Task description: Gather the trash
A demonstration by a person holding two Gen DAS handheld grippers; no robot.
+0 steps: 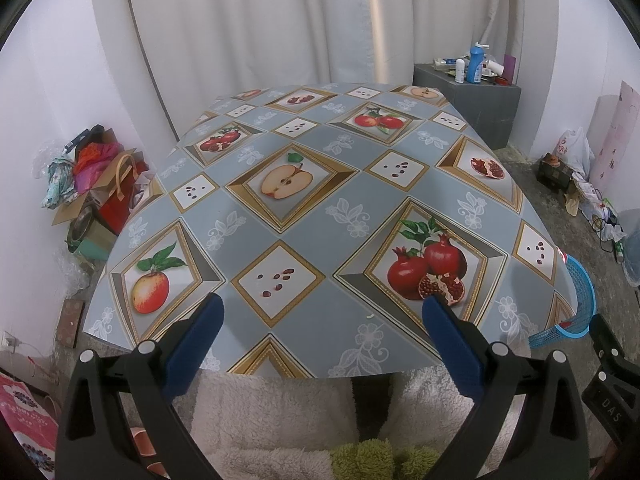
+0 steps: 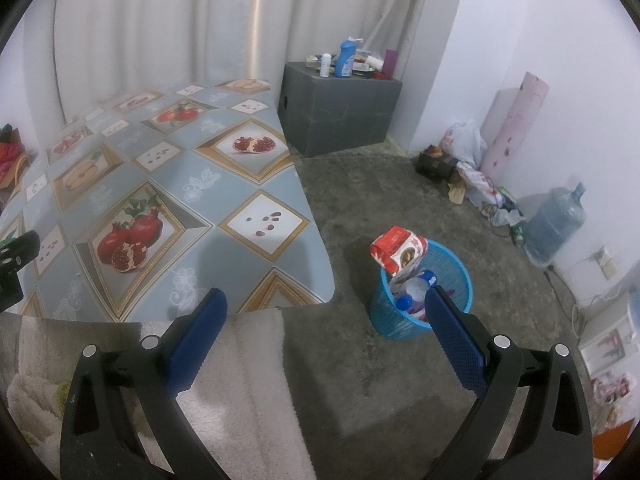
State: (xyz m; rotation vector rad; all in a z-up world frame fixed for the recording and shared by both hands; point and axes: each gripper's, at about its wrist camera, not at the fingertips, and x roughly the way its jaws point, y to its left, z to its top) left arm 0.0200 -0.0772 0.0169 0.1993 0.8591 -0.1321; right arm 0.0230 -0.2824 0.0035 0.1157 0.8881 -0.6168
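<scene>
A blue mesh trash basket (image 2: 452,276) stands on the floor to the right of the table. A red and white carton (image 2: 400,252) sticks out of its top, above plastic bottles (image 2: 416,292). My right gripper (image 2: 326,300) hangs open and empty beside the table corner, above the floor and left of the basket. My left gripper (image 1: 322,306) is open and empty over the near edge of the fruit-print tablecloth (image 1: 304,200). The basket's rim (image 1: 582,280) shows at the right edge of the left wrist view. A tiny white scrap (image 1: 370,315) lies on the cloth.
A grey cabinet (image 2: 340,108) with bottles stands at the back. Bags and cables (image 2: 472,176) and a water jug (image 2: 556,224) line the right wall. Piled bags and boxes (image 1: 96,184) sit left of the table. A fluffy white garment (image 2: 248,380) lies below the grippers.
</scene>
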